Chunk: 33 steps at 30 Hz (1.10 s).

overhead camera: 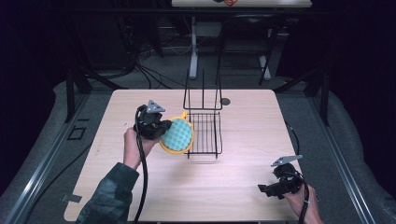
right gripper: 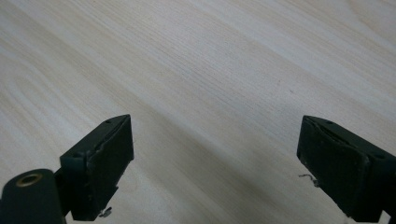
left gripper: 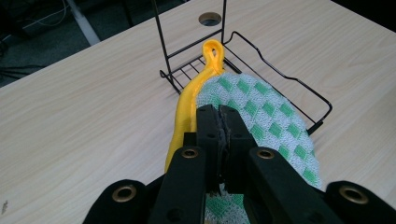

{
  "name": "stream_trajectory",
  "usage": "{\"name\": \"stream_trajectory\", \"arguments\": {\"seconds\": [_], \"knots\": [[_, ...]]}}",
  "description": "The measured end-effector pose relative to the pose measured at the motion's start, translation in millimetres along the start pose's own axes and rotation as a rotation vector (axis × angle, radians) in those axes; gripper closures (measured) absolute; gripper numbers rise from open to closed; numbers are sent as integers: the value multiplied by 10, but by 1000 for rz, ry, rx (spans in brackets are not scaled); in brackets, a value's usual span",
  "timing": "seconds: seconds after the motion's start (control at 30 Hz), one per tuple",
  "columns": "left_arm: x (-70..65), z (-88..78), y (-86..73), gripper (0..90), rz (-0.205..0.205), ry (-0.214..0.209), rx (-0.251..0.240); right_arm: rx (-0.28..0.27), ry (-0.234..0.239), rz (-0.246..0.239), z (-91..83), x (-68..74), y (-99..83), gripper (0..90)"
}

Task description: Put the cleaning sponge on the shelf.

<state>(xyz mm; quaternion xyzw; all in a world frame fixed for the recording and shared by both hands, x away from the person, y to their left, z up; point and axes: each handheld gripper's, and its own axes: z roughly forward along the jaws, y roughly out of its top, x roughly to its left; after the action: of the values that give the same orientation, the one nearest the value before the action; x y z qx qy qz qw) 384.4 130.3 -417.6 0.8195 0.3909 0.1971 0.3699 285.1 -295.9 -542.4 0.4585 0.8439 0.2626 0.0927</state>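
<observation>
I'm seeing one table (overhead camera: pixel 233 186), one wire rack (overhead camera: pixel 204 133), one pot holder (overhead camera: pixel 177 136), two hand-held grippers. A second table top is showing at the far edge of the high view, well apart.

Table: light wood grain, rounded corners, one round cable hole (overhead camera: pixel 225 101) sitting near the far edge just right of the rack. Open room is lying all along the near half and the whole right side; left side is also bare past my left hand (overhead camera: pixel 133 147). Dark floor is running around every edge.

Rack: black wire, sitting mid-table toward the far side, flat grid tray with a tall upright frame at its far end. In the left gripper view its rail (left gripper: pixel 280 74) is curving just behind the pot holder.

Pot holder: round, yellow trim with a yellow hanging loop (left gripper: pixel 214 51) at the top, face in a green and white check. It's hanging tilted, off the table, at the rack's left edge, overlapping the tray's near-left corner in the high view; can't tell if it's touching the wire.

Left hand-held gripper (overhead camera: pixel 161 128): jaws pressed together, pinching the pot holder's near rim.

Right hand-held gripper (overhead camera: pixel 268 189): sitting low near the table's near-right corner, jaws spread wide, nothing between them, bare wood (right gripper: pixel 210 93) under them.
</observation>
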Motion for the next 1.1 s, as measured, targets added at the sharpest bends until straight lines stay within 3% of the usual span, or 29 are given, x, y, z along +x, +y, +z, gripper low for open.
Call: {"name": "stream_trajectory", "arguments": {"seconds": [0.33, 0.73, 1.1], "knots": [[0, 205, 24, 882, -55, -18, -35, 0, 0, 0, 2, 1, -2, 104], [-40, 467, 1, 882, -90, -30, -32, 0, 5, 1, 6, 5, -1, 104], [-132, 664, -21, 882, -124, -36, -58, 2, 0, -2, 5, 6, -1, 104]]}}
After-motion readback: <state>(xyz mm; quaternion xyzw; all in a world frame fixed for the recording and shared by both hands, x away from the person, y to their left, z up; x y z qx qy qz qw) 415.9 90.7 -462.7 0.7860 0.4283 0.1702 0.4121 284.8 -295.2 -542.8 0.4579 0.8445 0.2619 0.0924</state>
